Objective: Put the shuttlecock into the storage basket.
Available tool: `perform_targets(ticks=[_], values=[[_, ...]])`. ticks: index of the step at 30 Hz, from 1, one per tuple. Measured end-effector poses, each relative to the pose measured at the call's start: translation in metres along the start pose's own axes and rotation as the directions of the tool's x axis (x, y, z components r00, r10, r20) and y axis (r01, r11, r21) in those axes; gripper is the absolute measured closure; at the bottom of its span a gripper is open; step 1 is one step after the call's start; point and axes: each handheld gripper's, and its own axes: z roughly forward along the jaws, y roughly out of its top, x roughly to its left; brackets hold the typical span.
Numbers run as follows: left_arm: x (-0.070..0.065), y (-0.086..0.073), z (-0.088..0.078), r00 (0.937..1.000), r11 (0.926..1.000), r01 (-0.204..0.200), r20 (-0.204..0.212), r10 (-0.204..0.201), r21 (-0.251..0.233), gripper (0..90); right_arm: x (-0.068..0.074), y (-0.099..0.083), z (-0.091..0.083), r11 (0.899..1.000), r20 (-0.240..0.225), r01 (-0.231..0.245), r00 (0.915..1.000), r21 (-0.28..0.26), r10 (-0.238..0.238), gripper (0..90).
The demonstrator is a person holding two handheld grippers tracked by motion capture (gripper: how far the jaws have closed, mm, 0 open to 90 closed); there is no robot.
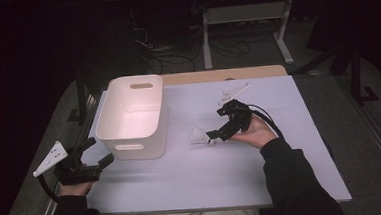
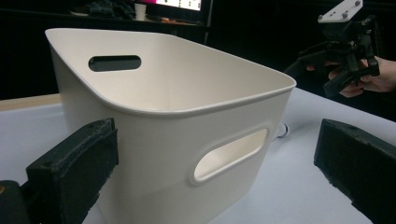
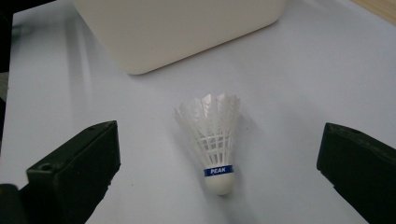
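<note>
With its jaws spread wide, right gripper [image 1: 215,135] hovers over shuttlecock [image 3: 214,137] lying on table [image 1: 280,132] just right of white bin [image 1: 131,116], cork toward gripper, feathers toward bin. Left gripper [image 1: 97,153] open, idle at bin's near-left corner, farther off.

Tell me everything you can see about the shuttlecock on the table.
The shuttlecock is white, with a rounded cork-like base, a blue band reading PEAK, and a skirt of feather-like vanes joined by thread rings. It lies on its side on the pale table, base toward the right gripper, skirt toward the white bin, apart from it. The gripper's open jaws stand wide on either side without touching it.
</note>
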Motion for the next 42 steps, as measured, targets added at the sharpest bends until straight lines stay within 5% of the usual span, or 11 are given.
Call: perform_targets(ticks=[22,42], values=[[0.001,0.000,0.000,1.0000,1.0000,0.000,0.003,0.000,-0.001,0.0,-0.016,0.001,-0.004,1.000,0.008,-0.003,1.0000,0.019,0.003,0.0],[0.001,0.000,0.000,1.0000,1.0000,0.000,0.004,0.000,-0.001,0.0,-0.019,-0.010,0.026,0.992,-0.024,0.034,0.9992,0.125,-0.031,0.0]])
